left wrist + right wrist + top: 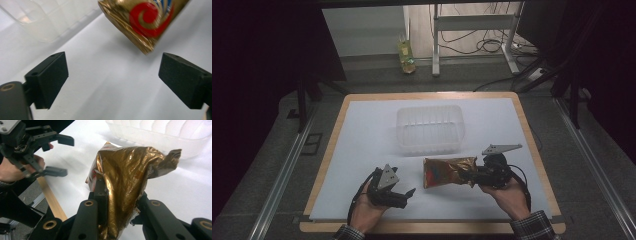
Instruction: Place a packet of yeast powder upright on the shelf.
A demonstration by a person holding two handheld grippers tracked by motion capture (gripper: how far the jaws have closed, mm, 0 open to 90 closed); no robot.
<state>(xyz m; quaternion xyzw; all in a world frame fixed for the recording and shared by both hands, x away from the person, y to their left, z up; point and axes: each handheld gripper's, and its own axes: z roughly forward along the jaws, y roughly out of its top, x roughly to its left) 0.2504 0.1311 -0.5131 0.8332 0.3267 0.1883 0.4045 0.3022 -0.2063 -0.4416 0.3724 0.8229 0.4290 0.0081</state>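
The clear plastic tub (pixel 430 128) stands on the white table sheet (pixel 362 130). The right gripper (pixel 472 176), nearer the person than the tub, clamps one end of the gold foil packet (pixel 447 171). The left gripper (pixel 408 194), left of the packet, has its jaws apart with nothing between them.

A crinkled gold foil bag (pixel 448 171) with a red swirl print lies sideways, near the front of the white tabletop (pixel 362 135), one end pinched in the right tool (pixel 473 176). Just behind it stands a clear, empty plastic tub (pixel 429 128), upright.
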